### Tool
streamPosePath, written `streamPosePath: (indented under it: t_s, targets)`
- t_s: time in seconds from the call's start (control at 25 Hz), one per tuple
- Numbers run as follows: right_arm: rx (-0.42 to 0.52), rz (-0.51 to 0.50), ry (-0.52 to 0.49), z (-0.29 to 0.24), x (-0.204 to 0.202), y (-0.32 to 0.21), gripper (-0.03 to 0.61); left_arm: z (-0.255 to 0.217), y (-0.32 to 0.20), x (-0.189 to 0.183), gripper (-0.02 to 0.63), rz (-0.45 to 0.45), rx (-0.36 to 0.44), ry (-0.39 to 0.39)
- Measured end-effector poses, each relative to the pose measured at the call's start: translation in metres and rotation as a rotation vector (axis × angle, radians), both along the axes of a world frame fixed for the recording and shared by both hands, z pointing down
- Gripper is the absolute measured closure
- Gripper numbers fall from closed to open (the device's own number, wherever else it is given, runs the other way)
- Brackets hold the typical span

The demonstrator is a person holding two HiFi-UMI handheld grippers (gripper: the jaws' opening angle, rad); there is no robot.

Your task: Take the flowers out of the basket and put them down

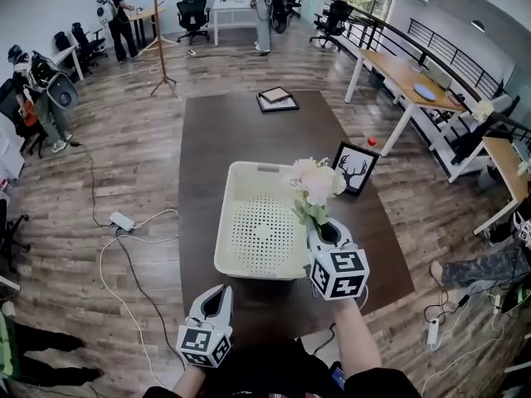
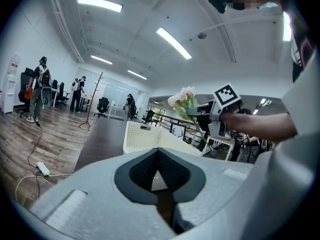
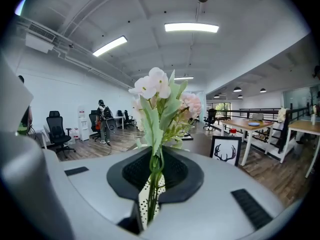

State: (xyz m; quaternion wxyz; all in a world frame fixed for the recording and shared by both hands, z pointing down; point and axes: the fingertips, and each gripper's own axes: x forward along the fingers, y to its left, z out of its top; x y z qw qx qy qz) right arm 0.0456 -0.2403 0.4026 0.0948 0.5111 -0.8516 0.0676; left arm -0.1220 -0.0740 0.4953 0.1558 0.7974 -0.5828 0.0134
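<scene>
Basket (image 1: 222, 230): cream plastic, rectangular, perforated floor, on a dark table (image 1: 207, 139).
Flowers (image 1: 315, 181): white and pale-pink blooms with green leaves, above the basket's right rim, thin stems pinched in the right gripper (image 1: 325, 226).
Left gripper (image 1: 217, 301): jaws together, empty.

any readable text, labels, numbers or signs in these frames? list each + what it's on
No readable text in any view.
Right marker cube and left marker cube: black-and-white square patterns only, no letters or digits.
Framed picture: antler drawing, no words visible.
Flat frames at the table's far end: too small to read, if they carry any print.
</scene>
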Motion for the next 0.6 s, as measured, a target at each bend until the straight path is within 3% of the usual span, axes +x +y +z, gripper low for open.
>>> streamPosePath:
  t_s: [0.6]
  targets:
    - [-0.018, 0.071, 0.002, 0.008, 0.044, 0.019, 0.538, -0.002, 0.007, 0.032, 0.604, 0.078, 0.002, -0.001]
